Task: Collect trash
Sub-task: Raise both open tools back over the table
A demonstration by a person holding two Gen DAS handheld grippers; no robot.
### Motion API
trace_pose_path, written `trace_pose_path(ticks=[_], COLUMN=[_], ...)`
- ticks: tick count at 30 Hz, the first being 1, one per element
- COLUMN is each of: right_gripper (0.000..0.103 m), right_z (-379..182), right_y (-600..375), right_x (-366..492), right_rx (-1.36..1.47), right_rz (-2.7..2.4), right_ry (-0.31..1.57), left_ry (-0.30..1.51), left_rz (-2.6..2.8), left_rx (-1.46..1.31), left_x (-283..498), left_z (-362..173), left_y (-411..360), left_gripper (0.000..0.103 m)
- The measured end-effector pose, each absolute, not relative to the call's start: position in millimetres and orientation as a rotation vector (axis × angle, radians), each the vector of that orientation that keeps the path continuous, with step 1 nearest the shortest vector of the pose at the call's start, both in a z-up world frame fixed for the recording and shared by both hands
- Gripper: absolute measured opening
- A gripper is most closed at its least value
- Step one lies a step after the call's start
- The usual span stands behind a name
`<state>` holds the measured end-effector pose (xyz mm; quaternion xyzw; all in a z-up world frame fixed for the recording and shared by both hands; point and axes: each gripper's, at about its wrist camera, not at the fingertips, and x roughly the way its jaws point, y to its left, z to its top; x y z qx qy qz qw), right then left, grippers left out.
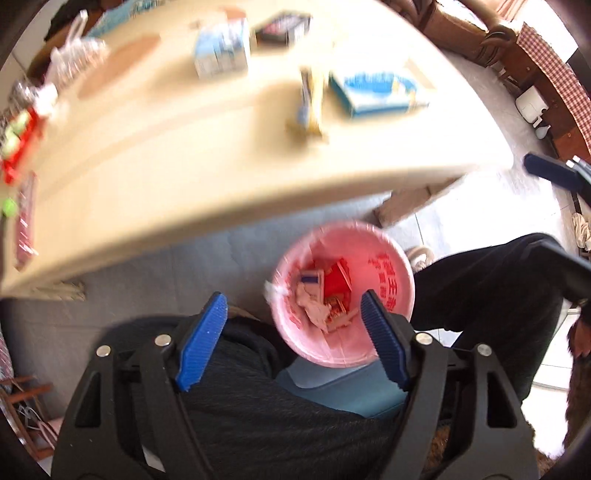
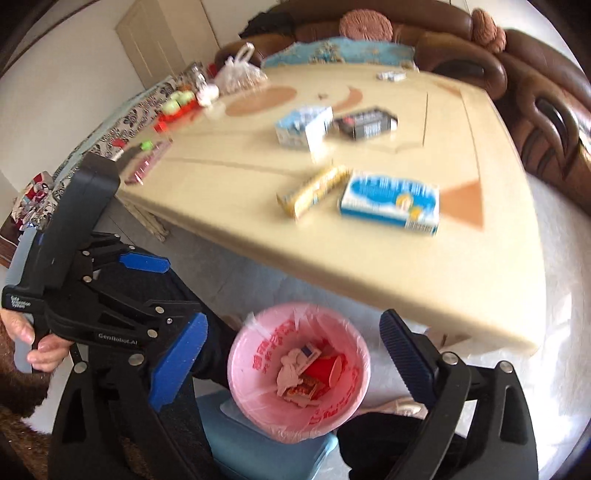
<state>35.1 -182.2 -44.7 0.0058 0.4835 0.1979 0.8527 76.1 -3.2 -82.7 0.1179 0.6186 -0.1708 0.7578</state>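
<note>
A pink-lined trash bin (image 1: 388, 284) (image 2: 255, 369) stands on the floor below the table's near edge, with wrappers and paper inside. My left gripper (image 1: 293, 310) is open and empty, above the bin's left side; it also shows in the right wrist view (image 2: 146, 263). My right gripper (image 2: 293, 332) is open and empty, straddling the bin from above. On the beige table (image 2: 406, 266) lie a yellow wrapper (image 1: 310, 107) (image 2: 314, 190), a blue-white box (image 1: 376, 92) (image 2: 391, 201), a pale blue carton (image 1: 221, 48) (image 2: 304, 127) and a black box (image 1: 282, 26) (image 2: 365, 122).
A plastic bag (image 2: 240, 72), red and green items (image 2: 177, 103) and a pink strip (image 2: 147, 162) sit along the table's left side. A brown sofa (image 2: 535, 110) runs behind and right. The person's dark-clothed legs (image 1: 498, 288) flank the bin, and a blue stool (image 2: 258, 454) lies under it.
</note>
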Motion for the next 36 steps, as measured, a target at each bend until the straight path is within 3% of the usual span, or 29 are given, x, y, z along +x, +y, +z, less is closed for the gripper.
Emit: trace_pose_path(ticks=[6,12,21,36], right_gripper=[0.096,0.096,0.096,0.096], right_z=[51,91,91,16], right_y=[-199,-221,-238,-209], right_x=[72,119,166,200], right_rx=[-0.065,-0.056,-0.099,-0.294], right_rz=[0.478,0.485,0.485,0.561], right_ry=[0.929,0.932,0.953,1.113], left_ry=[1.256,1.281,1.357,1.488], left_rz=[-0.38,-0.376,-0.383,-0.401], left_rx=[0.327,0.318,0.319,0.359], left_x=[119,174,232,287], left_z=[19,60,50,-15], left_y=[-7,-16,-34,-65], left_gripper=[0.08,0.081,0.081,0.081])
